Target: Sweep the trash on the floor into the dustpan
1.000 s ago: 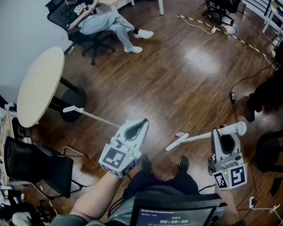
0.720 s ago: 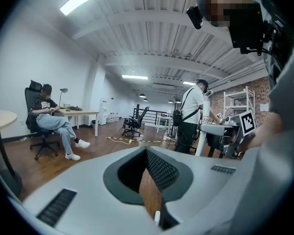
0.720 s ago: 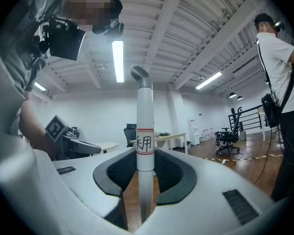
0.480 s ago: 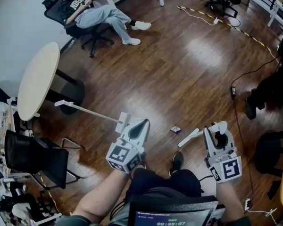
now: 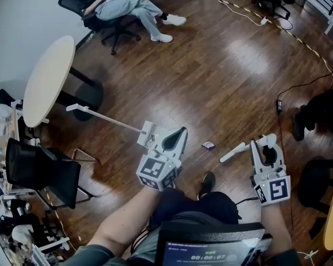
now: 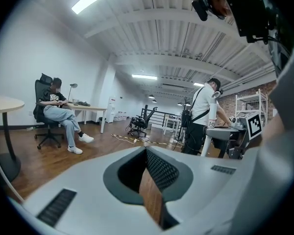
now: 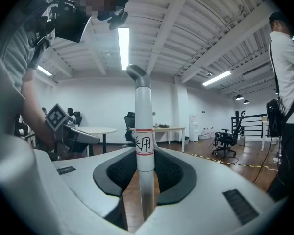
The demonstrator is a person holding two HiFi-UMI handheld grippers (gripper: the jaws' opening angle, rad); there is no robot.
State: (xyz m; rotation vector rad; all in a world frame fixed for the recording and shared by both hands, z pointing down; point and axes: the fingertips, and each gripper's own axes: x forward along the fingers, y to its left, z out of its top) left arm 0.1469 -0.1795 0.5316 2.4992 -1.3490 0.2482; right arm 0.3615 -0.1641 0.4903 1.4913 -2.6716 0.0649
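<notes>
A small purple-and-white scrap of trash (image 5: 208, 145) lies on the dark wood floor between my two grippers. My right gripper (image 5: 265, 147) (image 7: 146, 153) is shut on the white broom handle (image 7: 143, 131), which carries a red-edged label. In the head view the broom handle (image 5: 234, 152) slants down-left and ends just right of the scrap; its bristles are not visible. The white dustpan (image 5: 150, 135) rests on the floor with its long handle (image 5: 102, 118) slanting left. Just to its right, my left gripper (image 5: 180, 133) (image 6: 146, 151) is shut, with nothing seen between its jaws.
A round beige table (image 5: 47, 87) and a black chair (image 5: 39, 182) stand at the left. A person sits in an office chair (image 5: 119, 10) at the top. Cables (image 5: 277, 101) run across the floor at the right. The holder's shoe (image 5: 206, 183) is below the scrap.
The broom's lower end has swung from left of the scrap to its right, and the handle stands steeper. My left gripper has come closer to the dustpan. The head view has shifted.
</notes>
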